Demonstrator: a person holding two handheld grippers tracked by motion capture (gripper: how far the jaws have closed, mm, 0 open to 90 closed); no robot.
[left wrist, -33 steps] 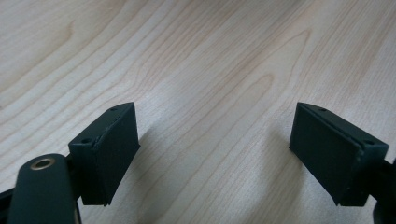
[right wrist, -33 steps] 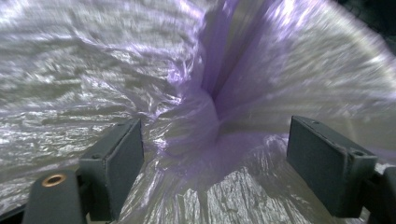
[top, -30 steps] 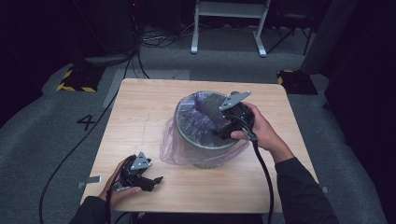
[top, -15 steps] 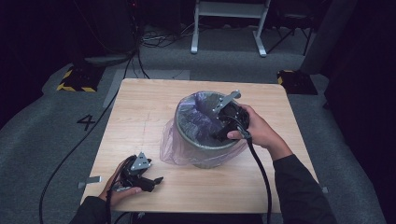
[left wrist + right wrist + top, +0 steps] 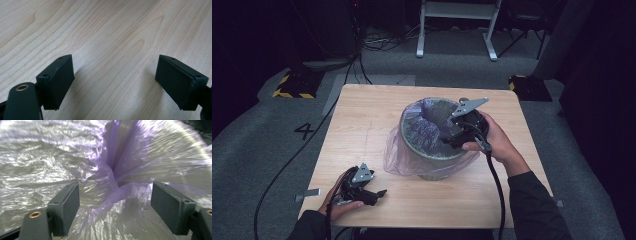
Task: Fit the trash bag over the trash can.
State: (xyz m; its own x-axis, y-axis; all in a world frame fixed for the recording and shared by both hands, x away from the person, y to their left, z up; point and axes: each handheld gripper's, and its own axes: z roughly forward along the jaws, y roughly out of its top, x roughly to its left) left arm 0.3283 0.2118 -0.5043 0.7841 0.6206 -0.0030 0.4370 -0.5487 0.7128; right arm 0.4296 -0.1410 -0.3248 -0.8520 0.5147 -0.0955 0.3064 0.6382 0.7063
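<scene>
Right gripper (image 5: 115, 202) first: its flat, matte black fingers (image 5: 66, 207) stand wide with a bunched fold of the purple bag (image 5: 112, 177) between them. They've just been closing a bit, but the pads aren't pressing on the plastic. The film is thin, crinkly and shiny, gathered into a dark crease. From the high view you get what the close-up can't: the bag lines a round grey bin (image 5: 432, 167) standing mid-worktop, its loose edge spilling over the rim and down the left side, with the right gripper at the bin's right rim. Left gripper (image 5: 115, 82) has its fingers wide too, nothing between them, resting low near the front-left corner of the pale wood-grain worktop (image 5: 362, 115).
</scene>
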